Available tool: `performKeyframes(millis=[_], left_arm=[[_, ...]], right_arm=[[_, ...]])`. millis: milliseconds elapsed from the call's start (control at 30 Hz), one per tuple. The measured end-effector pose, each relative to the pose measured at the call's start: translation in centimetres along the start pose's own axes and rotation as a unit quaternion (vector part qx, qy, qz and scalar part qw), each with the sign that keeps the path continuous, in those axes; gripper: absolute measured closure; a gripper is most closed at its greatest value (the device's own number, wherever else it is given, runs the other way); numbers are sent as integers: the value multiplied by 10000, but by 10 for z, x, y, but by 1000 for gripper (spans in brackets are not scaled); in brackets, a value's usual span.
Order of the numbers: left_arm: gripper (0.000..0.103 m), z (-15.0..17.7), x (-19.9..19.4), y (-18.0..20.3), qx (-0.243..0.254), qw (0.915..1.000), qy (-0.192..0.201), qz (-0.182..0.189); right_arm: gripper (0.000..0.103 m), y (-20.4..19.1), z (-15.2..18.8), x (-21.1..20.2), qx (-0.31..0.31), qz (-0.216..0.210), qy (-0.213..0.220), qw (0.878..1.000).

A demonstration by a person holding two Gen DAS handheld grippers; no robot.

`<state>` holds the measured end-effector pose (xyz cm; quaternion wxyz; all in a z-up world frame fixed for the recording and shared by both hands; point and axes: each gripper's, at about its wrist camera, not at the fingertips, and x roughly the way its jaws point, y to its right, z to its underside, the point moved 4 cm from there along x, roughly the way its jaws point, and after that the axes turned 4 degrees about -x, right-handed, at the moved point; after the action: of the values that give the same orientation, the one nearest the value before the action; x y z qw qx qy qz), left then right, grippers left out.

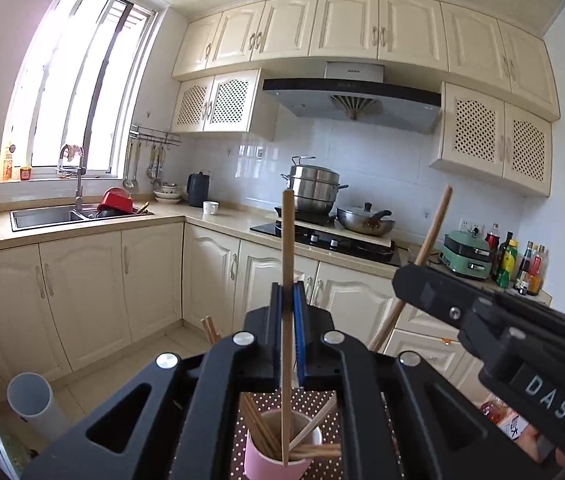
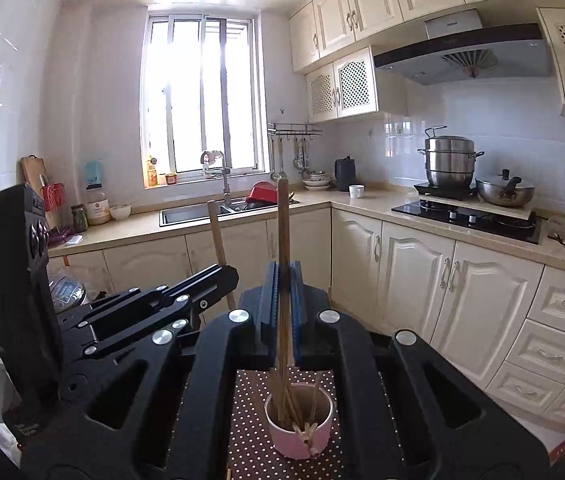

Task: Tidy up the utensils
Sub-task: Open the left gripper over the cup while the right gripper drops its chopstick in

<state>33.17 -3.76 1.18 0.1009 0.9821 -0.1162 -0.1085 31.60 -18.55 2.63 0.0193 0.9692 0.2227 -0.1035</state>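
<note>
Each gripper, left gripper (image 1: 288,300) and right gripper (image 2: 284,280), has fingers clamped on one upright chopstick (image 1: 287,264) above the pink cup (image 1: 278,456) of chopsticks. Next likely calls for carrying both clear.

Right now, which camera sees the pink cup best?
The right wrist view: the cup shows whole there, rim and chopsticks inside. In the left wrist view the cup is cut off at the bottom edge, so only its top shows.
</note>
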Motion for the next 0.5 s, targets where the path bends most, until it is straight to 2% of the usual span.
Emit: performKeyframes(millis=[200,500], left_arm=[[97,7,23,-6,-119,9999,19,-73],[97,39,42,-12,-91,9995,-308,-38]], right_arm=[[98,20,8,9,80,169,-1,9998],[98,36,28,17,232,237,-219,9992]])
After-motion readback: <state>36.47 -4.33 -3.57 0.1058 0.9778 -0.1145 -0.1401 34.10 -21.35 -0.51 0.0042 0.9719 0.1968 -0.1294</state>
